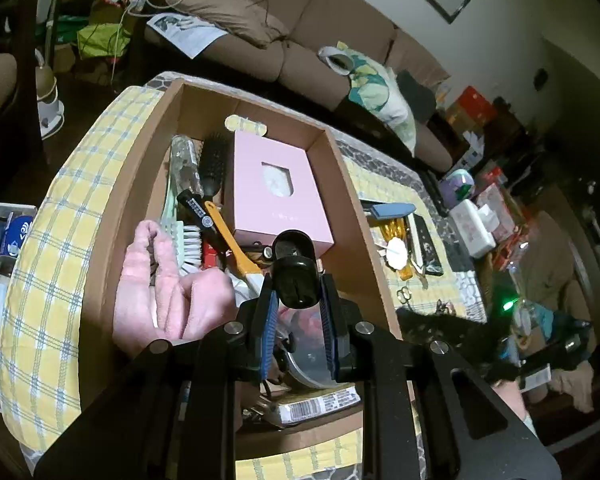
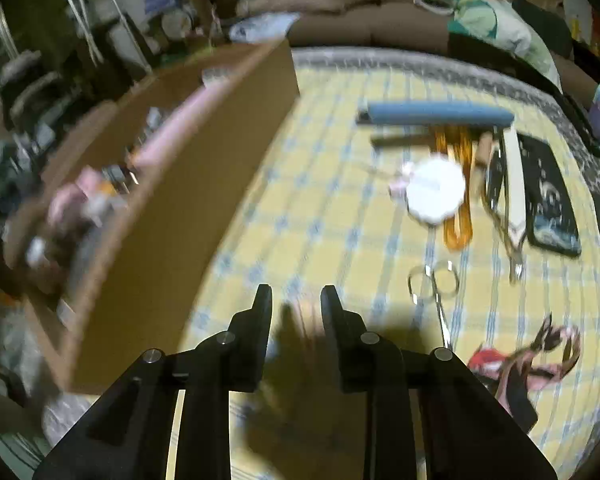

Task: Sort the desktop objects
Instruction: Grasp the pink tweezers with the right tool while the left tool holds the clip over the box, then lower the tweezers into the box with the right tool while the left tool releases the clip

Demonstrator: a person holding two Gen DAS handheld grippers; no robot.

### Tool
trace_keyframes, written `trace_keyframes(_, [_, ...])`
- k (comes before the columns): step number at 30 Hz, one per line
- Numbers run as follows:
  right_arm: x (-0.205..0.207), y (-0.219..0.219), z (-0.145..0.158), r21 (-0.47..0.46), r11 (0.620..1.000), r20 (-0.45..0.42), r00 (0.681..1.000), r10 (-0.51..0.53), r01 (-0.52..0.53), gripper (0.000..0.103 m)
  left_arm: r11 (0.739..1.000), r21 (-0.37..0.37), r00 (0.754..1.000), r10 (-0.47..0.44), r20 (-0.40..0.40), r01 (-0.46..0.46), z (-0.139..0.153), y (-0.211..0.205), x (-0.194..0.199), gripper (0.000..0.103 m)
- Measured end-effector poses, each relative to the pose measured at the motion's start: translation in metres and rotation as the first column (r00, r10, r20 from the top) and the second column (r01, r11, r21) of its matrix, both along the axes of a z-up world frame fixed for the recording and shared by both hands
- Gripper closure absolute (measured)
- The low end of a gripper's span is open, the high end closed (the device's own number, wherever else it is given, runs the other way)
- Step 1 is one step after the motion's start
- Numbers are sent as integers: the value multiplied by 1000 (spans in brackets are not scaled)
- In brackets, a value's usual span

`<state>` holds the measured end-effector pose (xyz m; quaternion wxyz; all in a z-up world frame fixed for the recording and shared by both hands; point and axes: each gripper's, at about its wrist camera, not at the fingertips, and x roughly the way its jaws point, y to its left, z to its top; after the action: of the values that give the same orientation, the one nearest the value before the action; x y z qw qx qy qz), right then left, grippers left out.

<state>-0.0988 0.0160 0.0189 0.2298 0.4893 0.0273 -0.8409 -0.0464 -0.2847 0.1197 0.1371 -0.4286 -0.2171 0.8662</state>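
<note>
Left gripper (image 1: 298, 284): clamped on a black bottle (image 1: 296, 268) over the cardboard box (image 1: 100, 240).
Right gripper (image 2: 296, 300): fingers parted, holding nothing, above the checked cloth (image 2: 320, 200).

The box (image 1: 256, 216) is seen from close above in the left wrist view, looking down and forward along the fingers (image 1: 270, 300) toward the sofa (image 1: 300, 32). The desk (image 2: 320, 220) is viewed low and obliquely from the right wrist, beside the box (image 2: 172, 208). Both views share the box, desk and sofa.
</note>
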Motion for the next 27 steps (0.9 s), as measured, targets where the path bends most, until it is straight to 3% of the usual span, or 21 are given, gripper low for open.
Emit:
trace_keyframes(4, [9, -2, -19, 75, 997, 34, 999, 26, -28, 77, 1000, -2, 1000, 1, 3, -1, 0, 1, 0, 84])
trace_keyframes(10, [23, -16, -25, 204, 975, -36, 994, 100, -90, 80, 1000, -2, 1000, -3, 5, 3, 1, 4, -2, 84])
trace_keyframes(12, [25, -12, -27, 174, 980, -38, 994, 102, -94, 85, 1000, -3, 1000, -8, 6, 8, 0, 8, -2, 84])
trace_keyframes(13, [24, -9, -27, 158, 984, -32, 996, 89, -82, 95, 1000, -5, 1000, -12, 6, 12, 1, 10, -1, 84])
trace_keyframes(14, [24, -7, -26, 150, 986, -33, 996, 79, -73, 97, 1000, -7, 1000, -16, 4, 16, 1, 11, -1, 84])
trace_keyframes(19, [21, 3, -8, 49, 998, -52, 998, 33, -31, 97, 1000, -3, 1000, -18, 1, 18, 2, 13, 0, 84])
trace_keyframes(27, [25, -7, 63, -142, 989, -160, 987, 16, -39, 97, 1000, -7, 1000, -16, 6, 16, 2, 12, 0, 84])
